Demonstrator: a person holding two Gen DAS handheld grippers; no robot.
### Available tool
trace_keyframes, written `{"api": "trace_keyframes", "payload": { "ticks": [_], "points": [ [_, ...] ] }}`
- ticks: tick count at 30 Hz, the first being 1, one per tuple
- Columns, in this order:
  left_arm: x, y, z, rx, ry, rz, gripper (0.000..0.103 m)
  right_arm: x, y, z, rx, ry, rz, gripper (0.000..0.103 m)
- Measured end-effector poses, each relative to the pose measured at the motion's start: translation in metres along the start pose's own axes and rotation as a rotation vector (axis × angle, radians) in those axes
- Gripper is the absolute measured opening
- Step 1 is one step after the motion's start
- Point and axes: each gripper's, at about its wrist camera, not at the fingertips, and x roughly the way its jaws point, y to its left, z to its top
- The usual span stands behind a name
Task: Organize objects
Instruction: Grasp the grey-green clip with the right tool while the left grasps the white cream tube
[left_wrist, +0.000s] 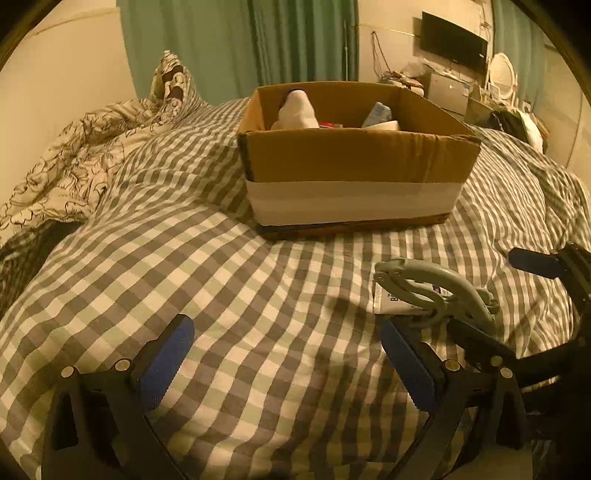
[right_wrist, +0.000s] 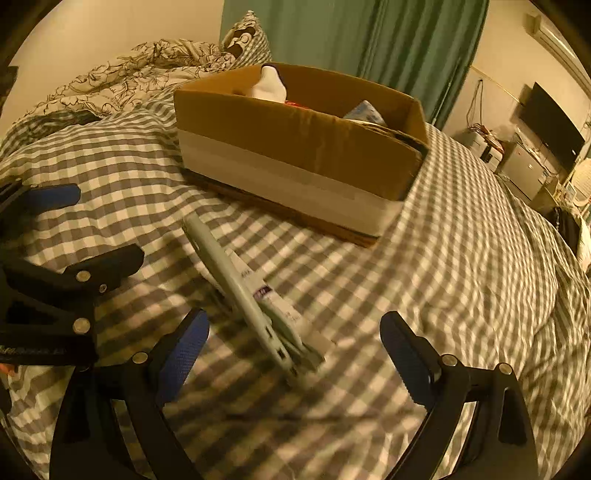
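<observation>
Cardboard box (left_wrist: 354, 162) sits on the checked bedspread (left_wrist: 221, 280), holding a white bottle (left_wrist: 297, 110) and other items. Grey pliers-like tool (right_wrist: 247, 291), blurred so the type is uncertain, lies on a white packet (left_wrist: 391, 301) in front of the box. Left gripper (left_wrist: 288, 362) is spread wide, holding nothing. Right gripper (right_wrist: 295, 354) is likewise wide, straddling the tool's near end without gripping it.

Soft grey-and-white checked cloth bedcover (left_wrist: 258, 295); matt brown cardboard box (left_wrist: 354, 158) banded with smooth white tape; pale grey matt hinged tool (right_wrist: 251, 291); ribbed blue gripper pads (left_wrist: 164, 363).
</observation>
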Motion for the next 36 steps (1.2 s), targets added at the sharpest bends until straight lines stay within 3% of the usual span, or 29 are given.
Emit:
{"api": "trace_keyframes", "payload": {
  "ticks": [2,4,6,8,10,12,18,25,30,36],
  "points": [
    [-0.001,0.002,0.000,-0.007,-0.006,-0.004,0.103,0.006,0.002,0.004,-0.009,0.008,0.010,0.093],
    [0.000,0.002,0.001,-0.011,-0.007,-0.004,0.103,0.014,0.002,0.007,-0.009,0.019,0.046,0.083],
    [0.000,0.001,0.002,-0.012,-0.002,0.000,0.103,0.023,0.004,0.007,0.003,0.048,0.091,0.054],
    [0.000,0.000,0.002,-0.012,-0.002,0.003,0.103,0.027,0.005,0.003,0.014,0.072,0.123,0.040],
    [-0.001,0.000,0.002,-0.014,-0.001,0.000,0.103,0.021,0.004,0.001,0.013,0.063,0.133,0.035],
    [-0.002,0.000,0.004,-0.021,0.000,-0.001,0.103,0.011,0.000,0.000,0.026,0.049,0.157,0.018],
    [-0.007,-0.015,0.014,-0.062,0.004,-0.049,0.103,-0.023,-0.026,-0.004,0.076,-0.004,0.123,0.015],
    [0.000,-0.060,0.023,-0.014,0.017,-0.076,0.103,-0.059,-0.075,-0.013,0.175,-0.079,0.061,0.015],
    [0.015,-0.087,0.023,-0.002,0.057,-0.108,0.103,-0.063,-0.110,-0.023,0.268,-0.095,0.053,0.015],
    [0.048,-0.112,0.022,-0.037,0.144,-0.144,0.103,-0.054,-0.118,-0.031,0.288,-0.080,0.075,0.015]
  ]
}}
